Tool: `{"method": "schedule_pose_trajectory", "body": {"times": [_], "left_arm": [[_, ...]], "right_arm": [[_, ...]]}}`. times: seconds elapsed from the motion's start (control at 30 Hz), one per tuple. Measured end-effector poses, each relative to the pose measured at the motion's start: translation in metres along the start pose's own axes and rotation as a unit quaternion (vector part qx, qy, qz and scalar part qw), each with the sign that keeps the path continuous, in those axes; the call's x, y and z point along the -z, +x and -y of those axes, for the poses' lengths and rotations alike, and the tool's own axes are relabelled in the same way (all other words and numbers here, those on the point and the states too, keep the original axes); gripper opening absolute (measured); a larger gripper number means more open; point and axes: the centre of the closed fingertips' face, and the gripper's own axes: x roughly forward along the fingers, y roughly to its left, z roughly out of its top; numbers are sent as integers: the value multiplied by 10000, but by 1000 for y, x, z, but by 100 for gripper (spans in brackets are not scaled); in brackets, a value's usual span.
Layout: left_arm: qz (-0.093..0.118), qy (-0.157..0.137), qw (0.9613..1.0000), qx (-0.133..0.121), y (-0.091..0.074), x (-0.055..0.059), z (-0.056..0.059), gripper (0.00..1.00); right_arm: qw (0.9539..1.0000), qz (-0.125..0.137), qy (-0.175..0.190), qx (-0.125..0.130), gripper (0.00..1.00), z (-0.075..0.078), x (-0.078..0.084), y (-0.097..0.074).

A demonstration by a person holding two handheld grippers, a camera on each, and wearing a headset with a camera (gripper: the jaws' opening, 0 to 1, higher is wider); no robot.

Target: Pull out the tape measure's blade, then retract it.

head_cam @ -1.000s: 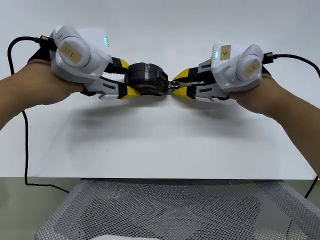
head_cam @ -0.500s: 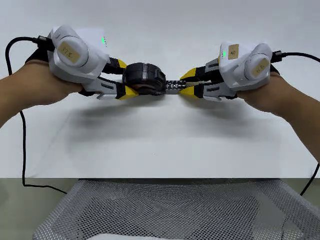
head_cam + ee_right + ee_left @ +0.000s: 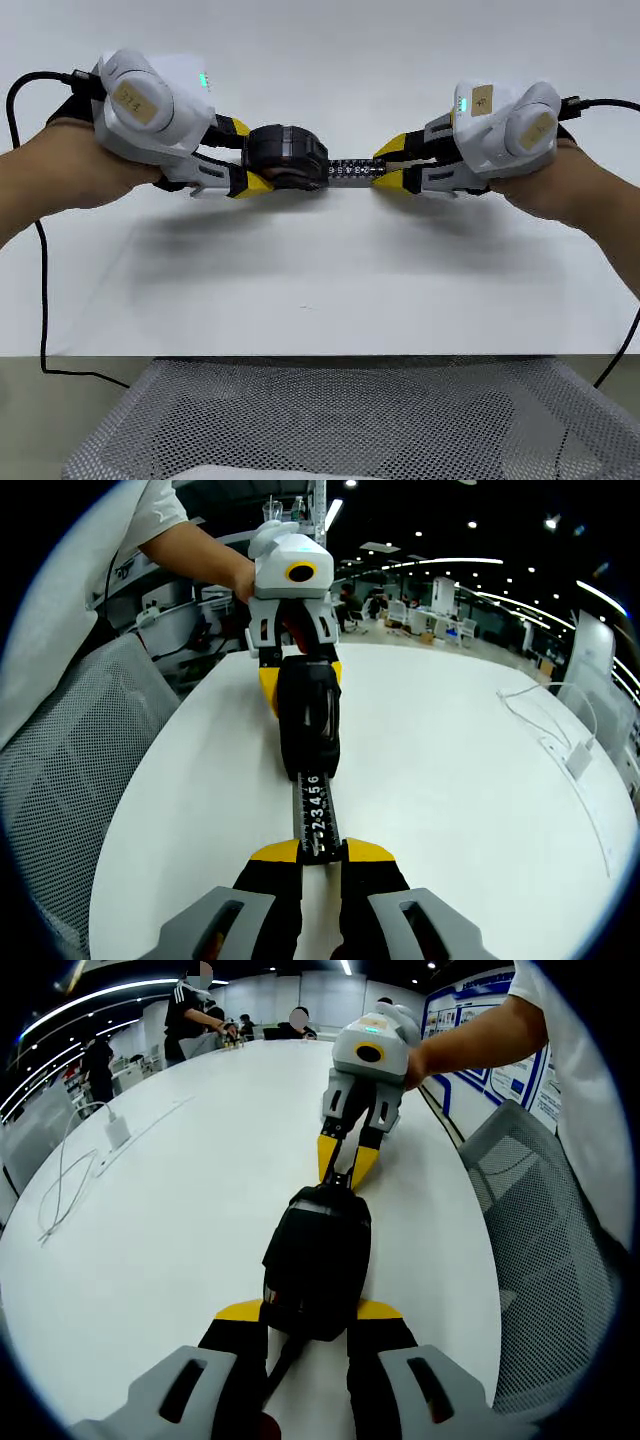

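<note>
A black tape measure case (image 3: pixel 287 157) is held above the white table, with my left gripper (image 3: pixel 252 157) shut on it; in the left gripper view the case (image 3: pixel 316 1260) sits between the yellow-tipped fingers (image 3: pixel 240 1312). A short length of dark blade (image 3: pixel 350 170) with white numerals runs from the case to my right gripper (image 3: pixel 391 164), which is shut on the blade's end. The right gripper view has the blade (image 3: pixel 315 812) leading from my right gripper (image 3: pixel 320 854) to the case (image 3: pixel 308 716). My right gripper (image 3: pixel 346 1163) also appears in the left gripper view.
The white table (image 3: pixel 320 290) spreads under both grippers, its front edge near the bottom. A grey mesh chair (image 3: pixel 340 420) stands in front of it. Black cables (image 3: pixel 45 290) trail off both sides. A white charger and cord (image 3: pixel 110 1135) lie on the far table side.
My right gripper has moved to the right, away from the case, and a short stretch of blade has come out between them. The left gripper has stayed nearly still.
</note>
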Motion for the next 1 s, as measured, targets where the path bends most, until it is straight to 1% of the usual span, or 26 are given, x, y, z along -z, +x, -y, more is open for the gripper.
{"method": "schedule_pose_trajectory", "body": {"times": [0.17,0.47,1.0], "left_arm": [[1,3,10000,2,0,0,0,26],[-61,62,10000,-28,0,0,1,26],[-76,64,9999,-48,0,-1,0,25]], "right_arm": [[10000,-41,8,19,10,0,4,-4],[9999,-102,13,57,10,-1,10,-10],[9993,-358,-65,83,10,3,24,-26]]}}
